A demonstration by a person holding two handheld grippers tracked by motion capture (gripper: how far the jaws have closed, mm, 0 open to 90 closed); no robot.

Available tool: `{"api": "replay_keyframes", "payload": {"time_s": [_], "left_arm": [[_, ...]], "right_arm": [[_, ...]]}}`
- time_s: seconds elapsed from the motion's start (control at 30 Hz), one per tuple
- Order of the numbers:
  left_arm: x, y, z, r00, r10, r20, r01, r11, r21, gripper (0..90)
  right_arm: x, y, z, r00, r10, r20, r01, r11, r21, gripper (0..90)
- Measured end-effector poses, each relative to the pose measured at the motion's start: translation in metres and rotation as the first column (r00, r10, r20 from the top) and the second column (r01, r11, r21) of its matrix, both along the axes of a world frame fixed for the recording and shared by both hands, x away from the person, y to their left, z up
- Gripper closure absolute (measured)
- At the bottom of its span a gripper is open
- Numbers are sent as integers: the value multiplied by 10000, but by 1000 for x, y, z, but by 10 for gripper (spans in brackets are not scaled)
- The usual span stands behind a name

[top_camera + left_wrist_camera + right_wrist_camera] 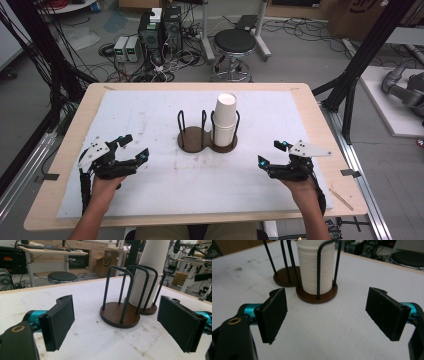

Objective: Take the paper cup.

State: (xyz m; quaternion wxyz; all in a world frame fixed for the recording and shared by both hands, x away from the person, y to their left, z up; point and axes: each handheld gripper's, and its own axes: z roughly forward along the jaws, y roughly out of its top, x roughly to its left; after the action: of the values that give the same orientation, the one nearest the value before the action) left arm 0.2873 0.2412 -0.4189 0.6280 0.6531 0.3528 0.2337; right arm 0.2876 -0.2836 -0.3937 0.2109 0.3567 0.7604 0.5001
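Observation:
A stack of white paper cups (225, 118) stands in the right bay of a double cup holder (193, 139) with a brown base and black wire hoops, at the middle of the white mat. The left bay is bare. My left gripper (134, 146) rests open near the mat's left side, pointing toward the holder (119, 315), with nothing between its jaws. My right gripper (271, 153) rests open on the right side, also aimed at the cup stack (315, 267), jaws wide apart. Both grippers sit well short of the holder.
The wooden table (70, 150) carries a white mat (150, 105) with faint stains. Beyond the far edge stand a black stool (234, 42) and computer boxes with cables (160, 35) on the floor. Black frame posts (360, 55) rise at the right.

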Motion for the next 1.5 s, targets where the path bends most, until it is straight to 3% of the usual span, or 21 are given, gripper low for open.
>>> {"api": "replay_keyframes", "payload": {"time_s": [0.23, 0.3, 0.33, 0.43, 0.63, 1.1, 1.5], "left_arm": [[1, -2, 0, 9999, -128, 4, 128, 9999, -25, 143], [1, -3, 0, 9999, -158, 21, 158, 9999, -33, 143], [1, -3, 0, 9999, -173, 10, 173, 9998, -39, 143], [1, -3, 0, 9998, -197, -3, 197, 9998, -76, 143], [2, -2, 0, 9998, -219, -33, 218, 9996, -158, 143], [2, -1, 0, 9996, -282, -2, 282, 9992, -271, 143], [3, -2, 0, 9994, -342, 26, 342, 9990, -277, 143]], "right_arm": [[19, 6, 25, 9991, 428, 68, -429, 9989, 170, 179], [27, 13, 40, 9976, 687, 113, -687, 9976, -58, 179], [27, 13, 40, 9976, 687, 113, -687, 9976, -58, 179], [41, 22, 57, 9953, 962, -100, -962, 9954, 22, 182], [58, 35, 73, 9932, 1127, -280, -1133, 9933, -211, 181], [78, 56, 89, 9844, 1635, -644, -1660, 9855, -357, 181], [92, 66, 97, 9824, 1766, -611, -1796, 9826, -475, 181]]}}
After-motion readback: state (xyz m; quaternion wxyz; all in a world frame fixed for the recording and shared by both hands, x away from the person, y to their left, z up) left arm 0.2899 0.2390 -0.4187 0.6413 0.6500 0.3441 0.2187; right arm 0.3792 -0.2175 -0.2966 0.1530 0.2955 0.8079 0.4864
